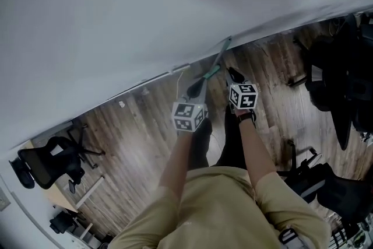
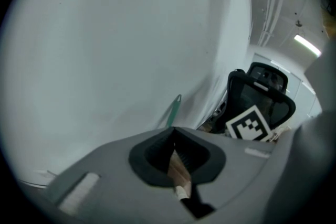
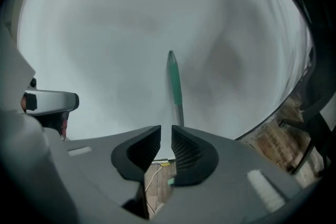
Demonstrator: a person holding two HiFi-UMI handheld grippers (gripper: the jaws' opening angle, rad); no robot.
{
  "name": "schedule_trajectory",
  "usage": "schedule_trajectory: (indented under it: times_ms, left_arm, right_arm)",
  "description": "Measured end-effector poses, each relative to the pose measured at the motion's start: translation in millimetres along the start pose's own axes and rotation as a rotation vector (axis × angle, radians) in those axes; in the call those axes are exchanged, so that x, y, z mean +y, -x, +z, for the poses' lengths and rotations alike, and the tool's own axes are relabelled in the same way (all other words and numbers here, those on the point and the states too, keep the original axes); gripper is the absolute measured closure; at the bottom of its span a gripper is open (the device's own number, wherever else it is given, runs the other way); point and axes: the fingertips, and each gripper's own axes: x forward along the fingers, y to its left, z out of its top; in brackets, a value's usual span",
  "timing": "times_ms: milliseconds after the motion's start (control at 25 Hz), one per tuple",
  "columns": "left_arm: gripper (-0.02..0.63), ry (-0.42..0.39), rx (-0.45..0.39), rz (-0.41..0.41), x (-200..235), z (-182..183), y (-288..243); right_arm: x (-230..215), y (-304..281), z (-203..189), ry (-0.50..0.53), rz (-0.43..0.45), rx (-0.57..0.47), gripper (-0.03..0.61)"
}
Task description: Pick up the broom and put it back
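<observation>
The broom (image 1: pixel 214 67) leans with its slim green-and-grey handle tilted up against the white wall (image 1: pixel 145 9), at twelve o'clock from both grippers; its head cannot be made out. In the left gripper view the left gripper (image 2: pixel 173 131) has its jaws pressed together at the tips with nothing seen clamped, and the handle (image 2: pixel 175 109) rises just beyond them. The right gripper (image 3: pixel 166 131) has its jaws narrowly parted and empty, the handle (image 3: pixel 174 81) standing straight ahead past the gap. The broom looks light, stiff and long, so it would likely swing and slip along the smooth wall if nudged; the grey lower shaft, near its balance, seems the surest place to pinch, square across the pole. Room is tight at twelve o'clock, where the wall meets the wooden floor (image 1: pixel 145 119). An office chair (image 1: pixel 344 67) crowds three o'clock and another chair (image 1: pixel 52 163) sits at eight o'clock, so the freest path seems to be straight back toward six.
</observation>
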Motion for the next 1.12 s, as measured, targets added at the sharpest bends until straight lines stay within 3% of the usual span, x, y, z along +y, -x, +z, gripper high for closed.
schedule_trajectory:
  times_ms: [240,360,400,600,800,1120]
  left_arm:
    - [0.614,0.032,-0.016,0.023,17.3,1.5,-2.9]
    - [0.614,0.041,-0.024,0.035,26.0,2.4,0.7]
    - [0.614,0.043,-0.027,0.037,28.1,2.6,2.7]
    - [0.614,0.048,-0.03,0.04,36.2,2.5,18.0]
    - [0.614,0.054,-0.028,0.048,41.2,1.9,32.2]
    - [0.614,0.083,-0.058,0.025,34.1,15.2,71.7]
  right_arm:
    - [-14.5,-60.3,1.3,-0.025,0.032,0.016,0.337]
    - [-21.8,-87.3,7.5,-0.027,0.034,0.017,0.321]
    - [-24.0,-94.3,9.2,-0.028,0.032,0.019,0.322]
    - [-27.5,-108.1,14.3,-0.016,-0.007,0.032,0.474]
    - [-18.1,-96.8,7.3,-0.002,-0.024,0.044,0.476]
    - [40.2,-41.3,-6.7,0.204,-0.035,0.107,0.489]
